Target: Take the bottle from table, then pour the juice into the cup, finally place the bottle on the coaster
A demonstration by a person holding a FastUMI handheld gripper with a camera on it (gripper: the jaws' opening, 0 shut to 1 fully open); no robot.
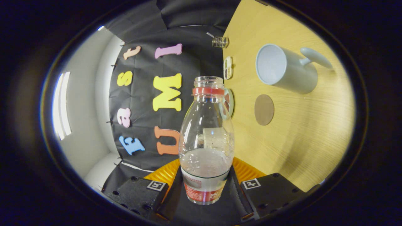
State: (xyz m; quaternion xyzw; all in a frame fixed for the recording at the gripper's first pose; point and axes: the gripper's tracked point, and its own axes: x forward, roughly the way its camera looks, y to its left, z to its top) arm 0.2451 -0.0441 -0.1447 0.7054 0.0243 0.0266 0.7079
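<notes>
The gripper point(205, 188) has its two fingers closed against the lower sides of the clear plastic bottle with a red neck ring point(206, 141) — uncapped, some pale liquid still inside. The view is rolled hard sideways, so the pour looks to be in hand. The white ceramic mug point(284, 69) stands on the pale wooden table point(314, 141), well beyond the fingers. Next the mouth must reach the mug's rim. The round brown coaster point(264, 110) waits beside the mug — nothing blocks either.

Clear bottle point(206, 141) w/ red neck ring – white cup point(284, 69) – brown coaster point(264, 110).
</notes>
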